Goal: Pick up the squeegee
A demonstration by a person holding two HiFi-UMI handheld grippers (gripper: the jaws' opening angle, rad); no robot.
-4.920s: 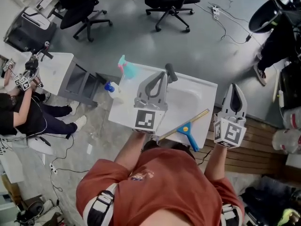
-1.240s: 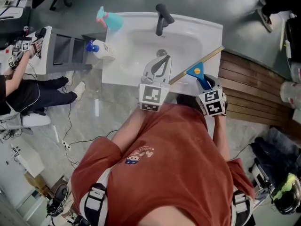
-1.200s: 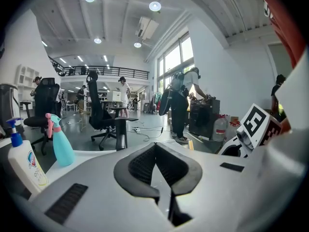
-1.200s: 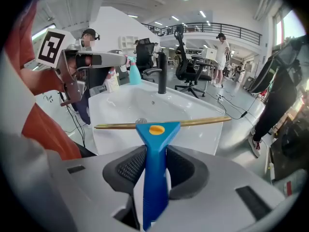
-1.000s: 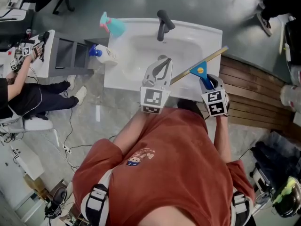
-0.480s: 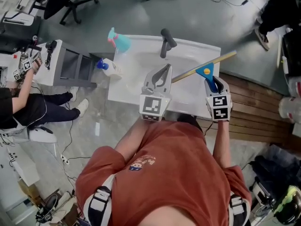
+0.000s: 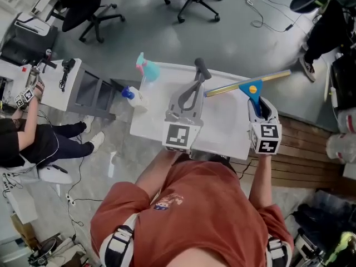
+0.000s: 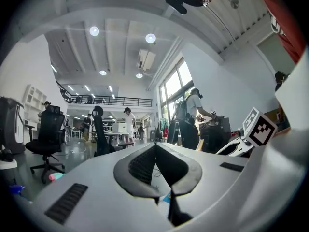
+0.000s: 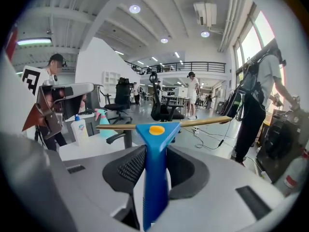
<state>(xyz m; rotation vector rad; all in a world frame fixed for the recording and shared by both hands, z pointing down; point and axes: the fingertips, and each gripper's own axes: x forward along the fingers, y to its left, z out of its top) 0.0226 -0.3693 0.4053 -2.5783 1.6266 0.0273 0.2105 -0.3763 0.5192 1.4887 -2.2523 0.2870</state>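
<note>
The squeegee (image 7: 251, 88) has a blue handle, an orange dot and a long yellow blade bar. My right gripper (image 7: 259, 108) is shut on the handle and holds it in the air over the right end of the white sink (image 7: 149, 133), blade pointing away. In the right gripper view the squeegee handle (image 9: 156, 144) runs up between the dark pads of the right gripper (image 9: 155, 153), with the bar level above them. My left gripper (image 7: 195, 86) hovers over the basin near the black tap (image 7: 201, 70). Seen from its own camera, the left gripper (image 8: 155, 146) is shut on nothing.
A teal and pink spray bottle (image 7: 147, 69) and a white bottle with a blue cap (image 7: 135, 97) stand at the sink's left end. A grey desk (image 7: 61, 88) and a seated person (image 7: 22, 138) are at the left. Wooden slats (image 7: 311, 154) lie at the right, office chairs (image 7: 94, 10) behind.
Both grippers have risen. The squeegee has come up off the sink's right edge with the right gripper and now hangs higher over the sink.
</note>
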